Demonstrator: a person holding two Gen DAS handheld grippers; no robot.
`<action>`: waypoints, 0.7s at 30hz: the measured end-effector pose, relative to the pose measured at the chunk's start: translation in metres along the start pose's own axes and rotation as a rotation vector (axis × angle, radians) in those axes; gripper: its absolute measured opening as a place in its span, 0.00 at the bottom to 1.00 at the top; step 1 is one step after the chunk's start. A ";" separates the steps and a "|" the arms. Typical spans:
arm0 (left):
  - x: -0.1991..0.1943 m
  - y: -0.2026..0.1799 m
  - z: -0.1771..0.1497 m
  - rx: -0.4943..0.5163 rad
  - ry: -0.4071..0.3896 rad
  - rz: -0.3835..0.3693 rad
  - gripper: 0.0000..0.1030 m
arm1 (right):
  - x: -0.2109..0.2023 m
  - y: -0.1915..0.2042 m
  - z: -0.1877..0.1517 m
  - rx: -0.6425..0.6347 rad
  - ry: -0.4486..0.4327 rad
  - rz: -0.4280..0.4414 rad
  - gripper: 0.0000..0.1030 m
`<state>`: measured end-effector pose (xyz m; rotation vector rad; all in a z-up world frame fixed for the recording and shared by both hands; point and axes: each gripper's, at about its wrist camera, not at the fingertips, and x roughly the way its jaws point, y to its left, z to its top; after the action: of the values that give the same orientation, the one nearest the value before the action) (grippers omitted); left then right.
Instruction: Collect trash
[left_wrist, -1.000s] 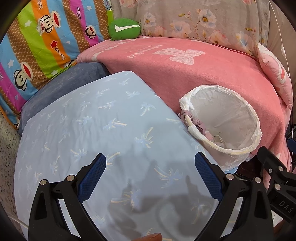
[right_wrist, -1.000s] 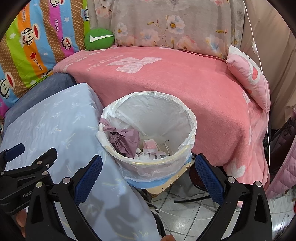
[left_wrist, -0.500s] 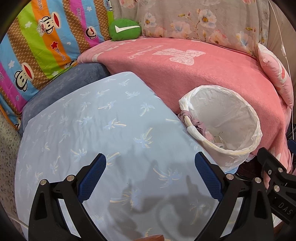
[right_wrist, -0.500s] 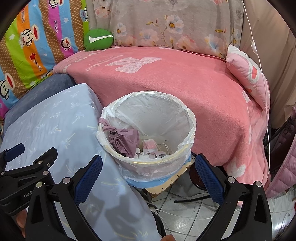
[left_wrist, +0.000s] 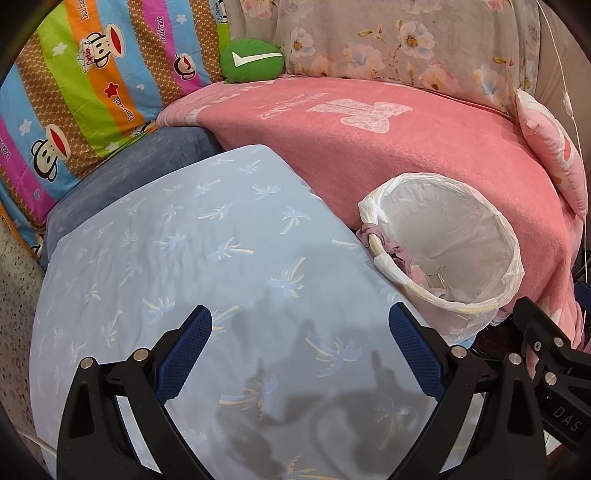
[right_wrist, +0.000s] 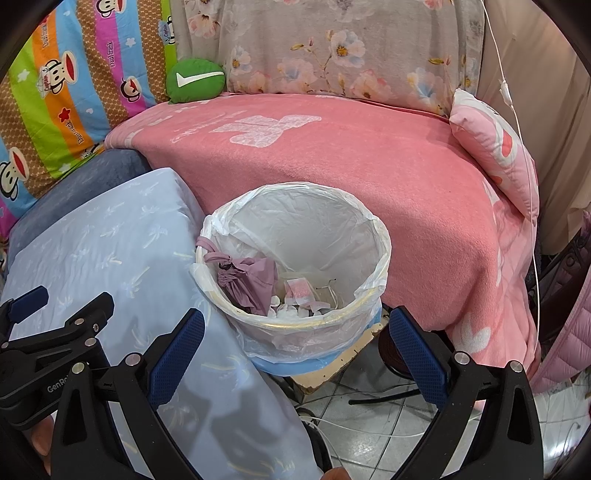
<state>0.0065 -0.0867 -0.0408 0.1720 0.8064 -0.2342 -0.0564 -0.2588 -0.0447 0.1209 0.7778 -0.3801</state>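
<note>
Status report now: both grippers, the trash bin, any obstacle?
Left gripper open, empty, over blue cushion. Right gripper open, empty, before trash bin. Bin holds mauve cloth, scraps. Nothing in the way.

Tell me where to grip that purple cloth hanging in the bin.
Take the purple cloth at its knotted neck, just inside the bin rim on the side toward the blue cushion. Come down from above with the right gripper; the bunched neck is narrow, and the loose part below probably slips.

A sofa under a pink blanket (right_wrist: 351, 177) carries a green cushion (right_wrist: 195, 80) at the back and a pink pillow (right_wrist: 491, 144) at its right end; beside it, a pale blue palm-print cushion (left_wrist: 192, 251) lies bare.
</note>
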 end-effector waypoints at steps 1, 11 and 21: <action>0.000 0.000 0.000 -0.003 0.001 -0.001 0.90 | 0.000 0.000 0.000 0.000 0.001 0.000 0.95; 0.001 0.001 0.000 -0.013 0.004 0.005 0.90 | 0.000 0.000 0.000 0.001 0.001 0.000 0.95; 0.002 0.003 0.000 -0.023 0.006 0.008 0.90 | 0.000 0.000 0.000 0.003 -0.001 0.000 0.95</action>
<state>0.0088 -0.0844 -0.0420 0.1544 0.8136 -0.2166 -0.0568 -0.2586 -0.0449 0.1239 0.7767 -0.3811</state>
